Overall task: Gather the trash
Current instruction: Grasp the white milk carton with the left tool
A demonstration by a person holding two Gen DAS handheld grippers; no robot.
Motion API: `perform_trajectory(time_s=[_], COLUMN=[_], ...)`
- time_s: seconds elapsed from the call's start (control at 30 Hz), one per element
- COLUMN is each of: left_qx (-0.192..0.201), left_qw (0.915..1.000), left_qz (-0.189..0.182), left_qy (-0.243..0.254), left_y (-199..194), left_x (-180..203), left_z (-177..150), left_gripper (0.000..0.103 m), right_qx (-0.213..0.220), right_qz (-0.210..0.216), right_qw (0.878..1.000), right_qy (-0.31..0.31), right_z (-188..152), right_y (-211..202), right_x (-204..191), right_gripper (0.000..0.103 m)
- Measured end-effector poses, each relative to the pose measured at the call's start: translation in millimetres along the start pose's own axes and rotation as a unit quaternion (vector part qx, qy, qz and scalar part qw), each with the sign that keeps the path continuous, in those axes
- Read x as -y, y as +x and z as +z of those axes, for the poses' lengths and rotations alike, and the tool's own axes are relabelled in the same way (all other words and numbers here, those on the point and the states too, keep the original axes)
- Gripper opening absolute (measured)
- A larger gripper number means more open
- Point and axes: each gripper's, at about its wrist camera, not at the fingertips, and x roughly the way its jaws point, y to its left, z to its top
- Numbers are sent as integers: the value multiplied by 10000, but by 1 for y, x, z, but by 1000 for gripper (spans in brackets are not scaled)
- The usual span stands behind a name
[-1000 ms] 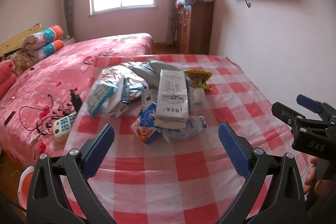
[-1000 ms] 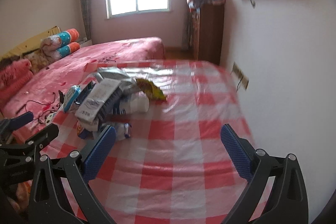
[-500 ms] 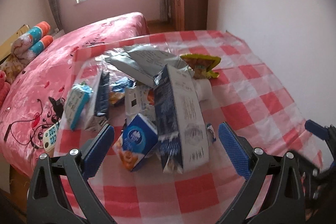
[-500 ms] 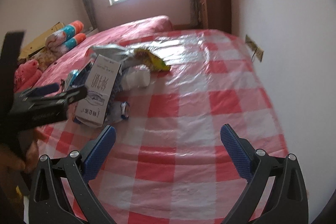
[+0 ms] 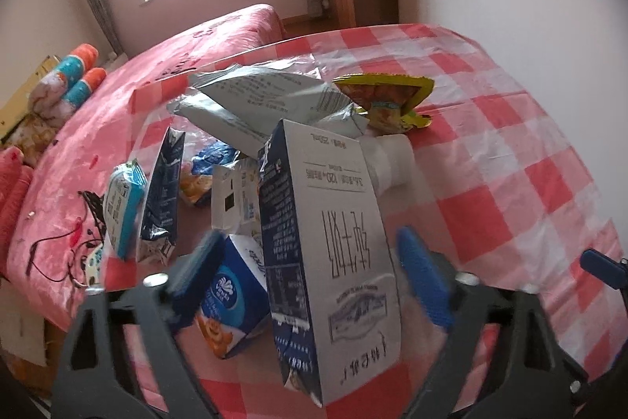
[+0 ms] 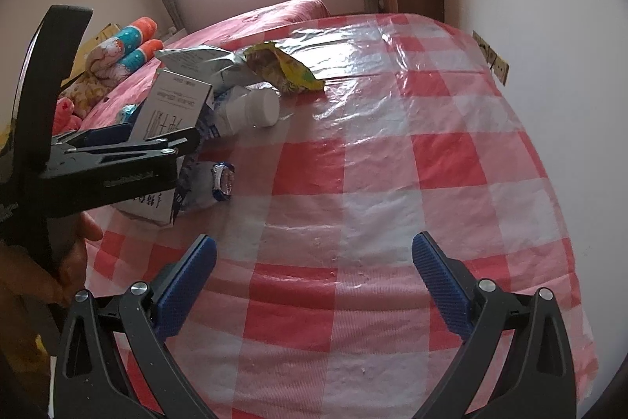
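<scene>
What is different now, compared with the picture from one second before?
The left tongs came forward and down to the trash pile, and now straddle the tall white milk carton. Their jaws are closing, but the pads do not yet press on it. The right tongs sank toward the checked tablecloth, open and empty. The pile, the yellow wrapper and the white bottle kept their places.

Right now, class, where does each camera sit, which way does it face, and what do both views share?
Left wrist: on the left gripper, looking down at the trash pile; its fingers are closing around the milk carton.
Right wrist: on the right gripper, facing bare tablecloth; fingers open, a hand at left.
Shared: carton, white bottle, yellow wrapper.
</scene>
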Motion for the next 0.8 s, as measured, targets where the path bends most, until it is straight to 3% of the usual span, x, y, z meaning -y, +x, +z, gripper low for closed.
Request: perform_trajectory(time_s=[0.03, 0.1, 0.43, 0.8], left_qx=[-28, -48, 264, 524], left_qw=[10000, 9998, 9945, 9876], left_qz=[-11, -97, -526, -387], left_qy=[-31, -156, -864, -1425], left_y=[2, 4, -23, -61], left_x=[-1, -5, -44, -106], left_z=[0, -1, -12, -49], left_gripper=[71, 67, 65, 65], right_qx=[-18, -58, -263, -369], right_qz=[24, 94, 759, 854], right_qw=[10000, 9999, 9960, 9889], right_qy=[12, 12, -379, -1156], right_z=[0, 1, 9, 27], right_y=[1, 5, 25, 59], right_x=[0, 0, -33, -91], right_gripper=[99, 99, 99, 99])
